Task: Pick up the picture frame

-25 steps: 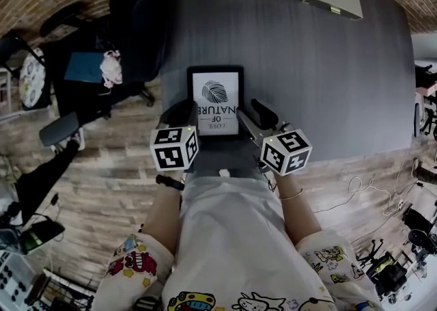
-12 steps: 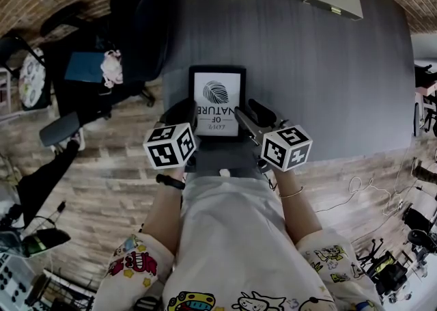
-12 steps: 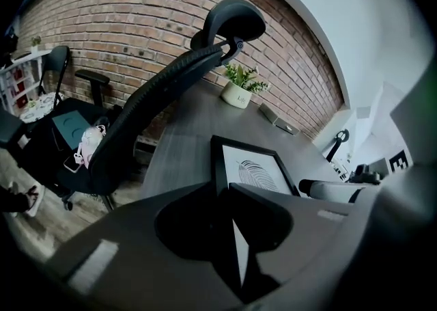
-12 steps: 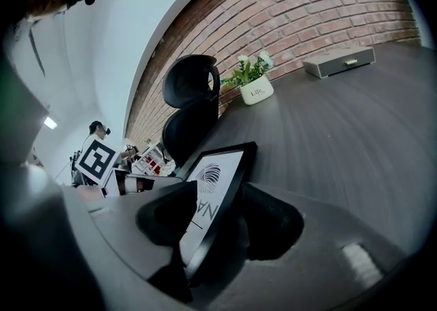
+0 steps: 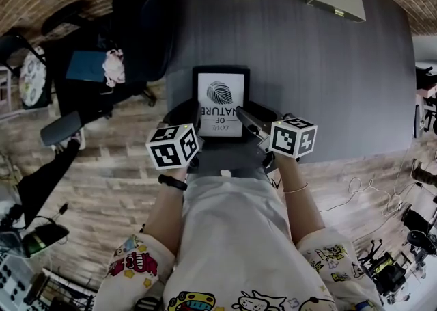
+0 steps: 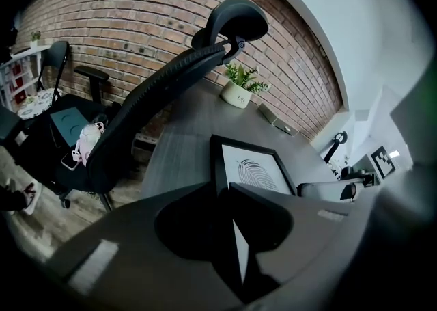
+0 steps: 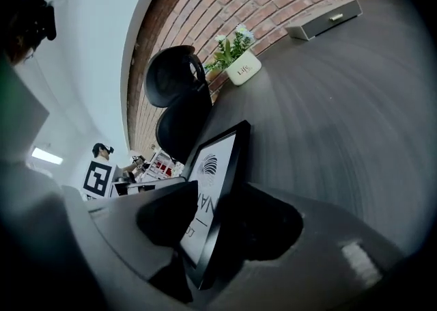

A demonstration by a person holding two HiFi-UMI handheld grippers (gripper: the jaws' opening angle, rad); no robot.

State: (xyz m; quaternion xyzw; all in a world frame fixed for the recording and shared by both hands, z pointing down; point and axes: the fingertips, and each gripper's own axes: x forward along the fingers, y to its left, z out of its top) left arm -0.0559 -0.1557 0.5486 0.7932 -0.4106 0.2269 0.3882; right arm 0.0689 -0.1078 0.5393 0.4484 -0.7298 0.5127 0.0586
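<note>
In the head view the picture frame lies at the tabletop's near edge, long axis pointing away, with the left gripper and right gripper flanking its near corners; the left gripper view shows jaws that have just been closing pinched on its left rail; the right gripper view shows jaws pinched on its right rail.

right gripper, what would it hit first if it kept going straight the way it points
The picture frame: its edge sits clamped between the right gripper's jaws. Beyond that, probably the table.
</note>
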